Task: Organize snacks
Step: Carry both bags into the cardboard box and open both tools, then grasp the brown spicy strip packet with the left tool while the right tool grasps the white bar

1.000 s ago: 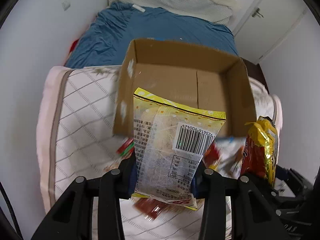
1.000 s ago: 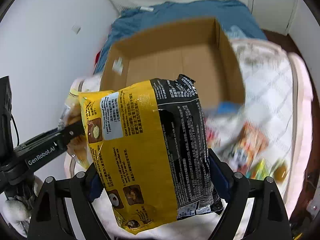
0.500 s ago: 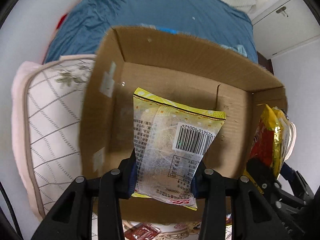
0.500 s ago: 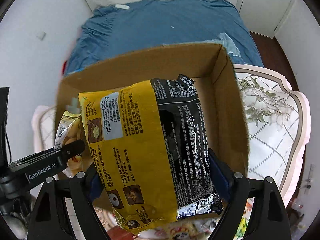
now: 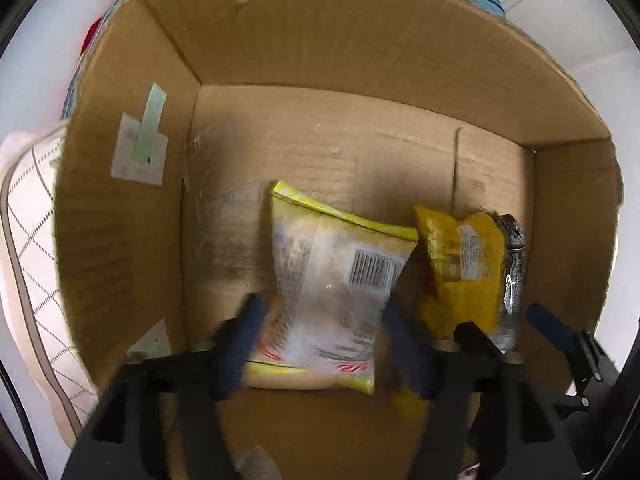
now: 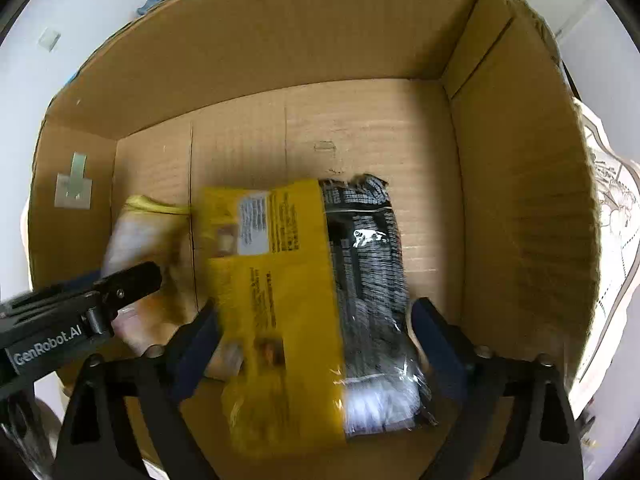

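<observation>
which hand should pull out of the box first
Right, probably: both jaws have just been opening, but the right hand-held gripper stands wider around its yellow-black packet; the left hand-held gripper sits close around the pale packet.

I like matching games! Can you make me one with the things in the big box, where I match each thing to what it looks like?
Things:
1. cardboard box
2. left claw's packet
3. right claw's packet
4. taped label

Looks:
A. yellow and black
B. see-through, yellow edges, barcode
C. brown, open on top
D. stuck to the box's side wall

Pairs: 1-C, 2-B, 3-A, 4-D
</observation>
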### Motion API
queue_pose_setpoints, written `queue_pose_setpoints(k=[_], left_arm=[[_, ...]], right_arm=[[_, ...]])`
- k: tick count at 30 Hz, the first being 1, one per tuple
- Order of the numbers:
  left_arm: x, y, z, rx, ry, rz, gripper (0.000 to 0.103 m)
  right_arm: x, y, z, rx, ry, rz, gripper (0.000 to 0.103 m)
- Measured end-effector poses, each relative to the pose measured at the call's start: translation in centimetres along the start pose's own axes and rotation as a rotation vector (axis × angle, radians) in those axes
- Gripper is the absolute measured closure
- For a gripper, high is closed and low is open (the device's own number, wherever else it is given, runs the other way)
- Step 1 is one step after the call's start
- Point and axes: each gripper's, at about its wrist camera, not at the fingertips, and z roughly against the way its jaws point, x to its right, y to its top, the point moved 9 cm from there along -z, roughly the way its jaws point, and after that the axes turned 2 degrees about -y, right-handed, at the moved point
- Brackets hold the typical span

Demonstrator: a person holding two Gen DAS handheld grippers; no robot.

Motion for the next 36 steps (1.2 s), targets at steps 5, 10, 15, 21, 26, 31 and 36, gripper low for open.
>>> queue_pose_setpoints(k=[5, 10, 15, 21, 26, 31, 36], left_arm=[[0.8, -0.3, 1.5, 0.044, 0.020, -0.037, 0.019], [1.3, -1.9, 4.4, 0.109, 0.008, -0.045, 0.019], [1.0, -2.8, 7.5, 0.229, 0.031, -0.045, 0.019], [0.8, -5.8, 11.8, 0.366, 0.079, -0.062, 0.019], [0.9, -9.4, 14.8, 0.455, 0.106, -0.057, 0.019], [1.5, -12.3, 16.5, 0.516, 0.134, -0.060, 0.019], [1.9, -14.4, 17.5, 0.550, 0.148, -0.057, 0.019]], right_arm=[[0.5, -0.6, 1.0, 0.000, 0.003, 0.032, 0.004], [1.1, -2.0, 3.4, 0.028, 0.013, 0.025, 0.004], [1.2, -3.3, 6.9, 0.111, 0.008, 0.026, 0.004], [1.6, -5.7, 11.6, 0.237, -0.004, 0.040, 0.004], [1.6, -7.9, 15.0, 0.328, -0.010, 0.059, 0.004], [1.6, -9.9, 17.7, 0.382, 0.005, 0.081, 0.004], [1.7, -11.9, 19.8, 0.429, 0.001, 0.101, 0.004]])
